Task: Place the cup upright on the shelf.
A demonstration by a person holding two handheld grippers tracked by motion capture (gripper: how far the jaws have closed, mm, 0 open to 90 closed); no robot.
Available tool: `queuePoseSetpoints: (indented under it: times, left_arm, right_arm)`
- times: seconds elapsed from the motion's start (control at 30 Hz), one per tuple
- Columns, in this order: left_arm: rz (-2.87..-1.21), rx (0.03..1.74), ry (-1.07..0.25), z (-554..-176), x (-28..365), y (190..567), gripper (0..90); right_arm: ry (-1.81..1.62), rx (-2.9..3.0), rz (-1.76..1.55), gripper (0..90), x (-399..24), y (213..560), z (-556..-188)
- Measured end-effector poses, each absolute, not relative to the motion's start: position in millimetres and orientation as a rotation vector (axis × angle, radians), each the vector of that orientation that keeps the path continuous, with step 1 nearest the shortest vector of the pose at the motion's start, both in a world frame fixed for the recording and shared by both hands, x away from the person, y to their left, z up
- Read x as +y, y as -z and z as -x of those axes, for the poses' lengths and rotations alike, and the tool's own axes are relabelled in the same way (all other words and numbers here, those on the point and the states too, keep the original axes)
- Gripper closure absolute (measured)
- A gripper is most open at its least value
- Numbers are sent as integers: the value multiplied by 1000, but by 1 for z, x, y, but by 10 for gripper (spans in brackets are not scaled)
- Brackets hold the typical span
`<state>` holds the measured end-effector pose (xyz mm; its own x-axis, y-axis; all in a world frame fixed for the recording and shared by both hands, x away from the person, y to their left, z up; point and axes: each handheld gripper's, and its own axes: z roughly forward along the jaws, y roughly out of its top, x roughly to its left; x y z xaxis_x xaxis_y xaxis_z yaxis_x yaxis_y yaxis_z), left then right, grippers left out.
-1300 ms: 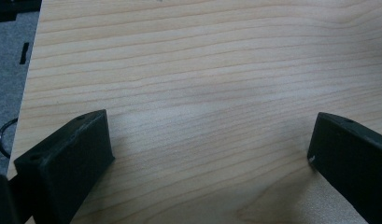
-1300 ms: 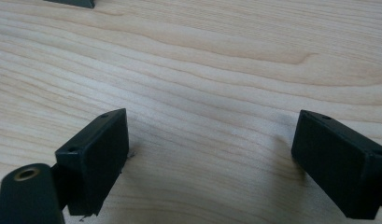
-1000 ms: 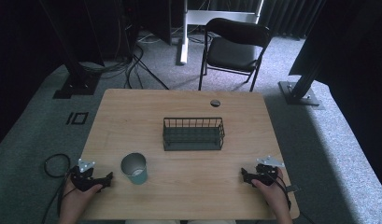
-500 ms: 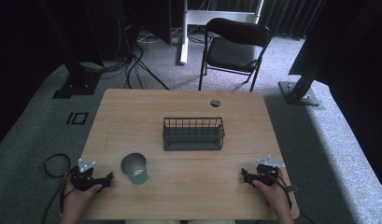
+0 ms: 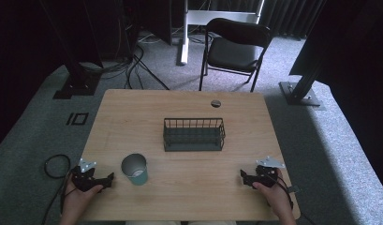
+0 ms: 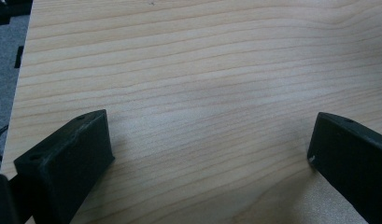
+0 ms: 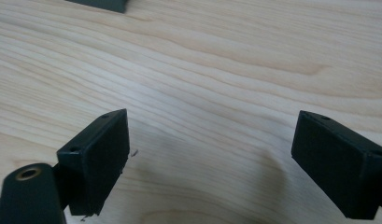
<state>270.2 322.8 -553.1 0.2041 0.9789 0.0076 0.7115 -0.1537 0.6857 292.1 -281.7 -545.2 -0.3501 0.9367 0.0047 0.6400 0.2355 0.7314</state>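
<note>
The left tool (image 5: 108,177) is held low at the desk's (image 5: 180,112) near left corner, jaws spread wide over bare wood. Just to its right a grey cup (image 5: 134,168) stands upright. The wire basket (image 5: 194,134) sits mid-desk. The right tool (image 5: 243,176) is held wide open near the right corner.

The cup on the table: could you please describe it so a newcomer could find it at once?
On the wooden table, look near the front edge, just right of the left gripper. The cup stands upright and open-topped, round and teal, unlike the rectangular dark wire basket at the centre.
</note>
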Motion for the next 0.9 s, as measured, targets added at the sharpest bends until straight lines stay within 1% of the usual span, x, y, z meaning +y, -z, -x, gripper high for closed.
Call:
queuePoseSetpoints:
  times: [0.9]
  left_arm:
    - [-1932,1566,-630,-270,323,553,2]
  right_arm:
    - [-1122,2205,-1209,113,-219,528,-295]
